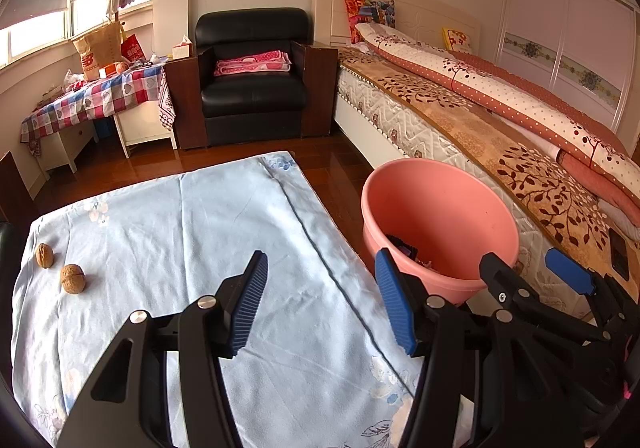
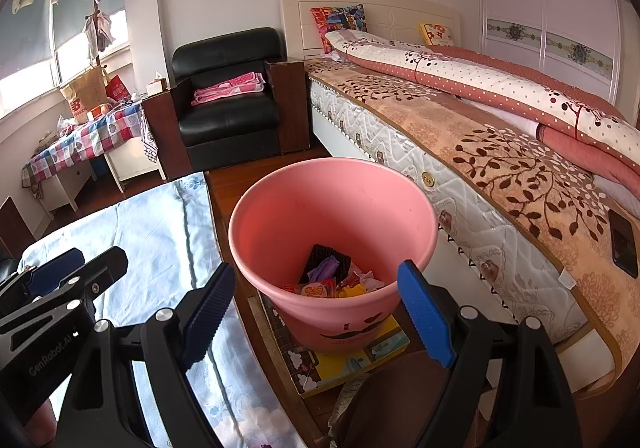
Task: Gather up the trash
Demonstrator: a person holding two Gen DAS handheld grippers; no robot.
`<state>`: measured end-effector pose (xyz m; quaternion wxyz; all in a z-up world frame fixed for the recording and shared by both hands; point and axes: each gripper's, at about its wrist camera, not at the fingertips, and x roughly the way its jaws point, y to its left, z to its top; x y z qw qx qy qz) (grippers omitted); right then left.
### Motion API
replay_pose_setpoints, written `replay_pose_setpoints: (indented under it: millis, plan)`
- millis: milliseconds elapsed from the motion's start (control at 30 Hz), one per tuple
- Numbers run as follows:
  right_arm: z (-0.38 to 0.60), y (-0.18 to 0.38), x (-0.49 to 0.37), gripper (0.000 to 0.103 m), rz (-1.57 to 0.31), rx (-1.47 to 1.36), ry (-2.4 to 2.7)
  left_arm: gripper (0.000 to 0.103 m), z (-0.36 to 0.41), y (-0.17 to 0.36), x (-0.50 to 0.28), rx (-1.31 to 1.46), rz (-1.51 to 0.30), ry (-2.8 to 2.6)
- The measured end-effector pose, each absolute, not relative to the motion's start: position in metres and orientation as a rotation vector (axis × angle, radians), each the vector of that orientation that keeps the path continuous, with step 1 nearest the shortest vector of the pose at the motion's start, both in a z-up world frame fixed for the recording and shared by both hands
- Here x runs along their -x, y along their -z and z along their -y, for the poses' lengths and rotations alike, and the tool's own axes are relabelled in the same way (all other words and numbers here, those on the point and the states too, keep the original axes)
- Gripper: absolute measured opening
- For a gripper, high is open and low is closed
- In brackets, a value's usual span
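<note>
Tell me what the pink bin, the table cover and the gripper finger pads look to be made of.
Pink bin: likely moulded plastic, smooth and matte with a rolled rim. Table cover: thin woven fabric, pale blue with faint floral print and visible creases. Finger pads: blue, finely ribbed, probably rubber or soft plastic, set on black hard-plastic fingers.

Two walnuts (image 1: pixel 60 268) lying at nine o'clock on the table (image 1: pixel 200 228), bin (image 1: pixel 440 224) standing at two o'clock between table and bed (image 1: pixel 480 119), wrappers (image 2: pixel 332 284) lying in bin

The bench (image 1: pixel 160 215) lies bare but for two walnuts (image 1: pixel 72 278) near its left edge. The bin's (image 2: pixel 280 207) mouth is open above, hemmed between bench and bed (image 2: pixel 500 183).
</note>
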<state>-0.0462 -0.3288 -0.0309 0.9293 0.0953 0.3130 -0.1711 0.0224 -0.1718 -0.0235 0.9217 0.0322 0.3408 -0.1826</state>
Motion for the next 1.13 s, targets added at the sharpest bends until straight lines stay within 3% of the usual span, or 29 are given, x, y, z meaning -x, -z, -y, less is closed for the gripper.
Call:
replay_pose_setpoints:
  millis: [1133]
  plan:
    - [0.3285, 0.0314, 0.0455, 0.082, -0.644, -0.196, 0.351, 0.057, 0.1700, 0.0226, -0.0219, -0.059, -0.699, 0.357]
